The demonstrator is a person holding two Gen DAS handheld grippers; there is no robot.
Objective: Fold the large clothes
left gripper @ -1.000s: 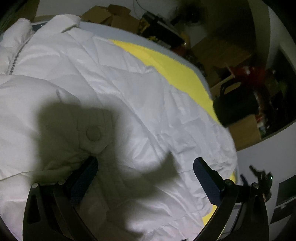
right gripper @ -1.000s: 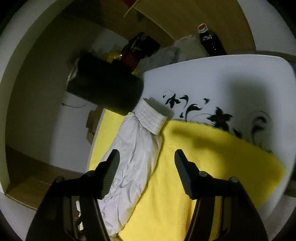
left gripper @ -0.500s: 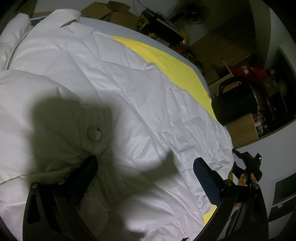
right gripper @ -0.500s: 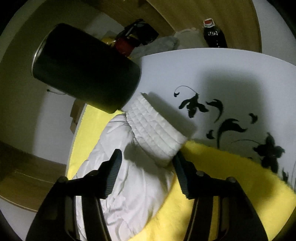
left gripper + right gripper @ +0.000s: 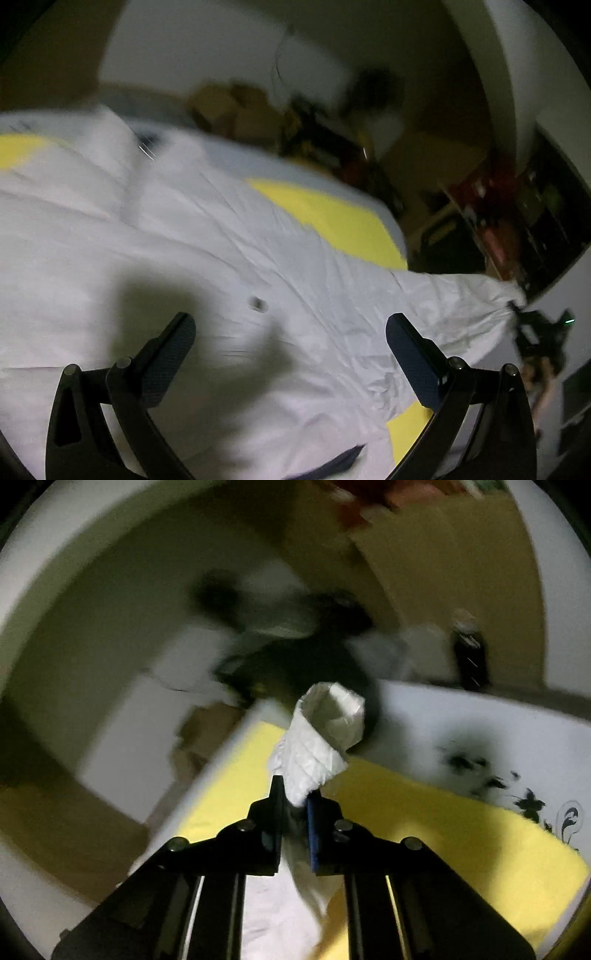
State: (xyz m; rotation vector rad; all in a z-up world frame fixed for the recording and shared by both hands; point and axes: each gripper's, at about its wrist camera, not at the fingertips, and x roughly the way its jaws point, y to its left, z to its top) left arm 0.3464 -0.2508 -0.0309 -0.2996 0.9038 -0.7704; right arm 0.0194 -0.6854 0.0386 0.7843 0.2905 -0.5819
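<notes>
Right hand-held gripper [image 5: 295, 799] is closing, its jaws nearly together and pinched on the sleeve [image 5: 317, 753] of the white puffer jacket [image 5: 207, 258]. The ribbed cuff [image 5: 334, 716] stands up above the fingertips, its open mouth facing the camera, clear of the yellow cloth [image 5: 424, 823] below. More of the sleeve trails down between the gripper arms, near the lens.

Over on the left wrist view, the left hand-held gripper [image 5: 291, 347] has its jaws wide apart with nothing between them, hanging over the jacket's body. The jacket lies spread across the yellow cloth on the white table [image 5: 480, 731], which has a black floral print at its right side. A small dark snap [image 5: 257, 303] sits on the fabric just beyond the fingertips. At the far right the sleeve stretches out towards the other gripper [image 5: 535, 332], though the blur makes that end hard to read. Cardboard boxes [image 5: 236, 110] and clutter sit beyond the table's far edge.
</notes>
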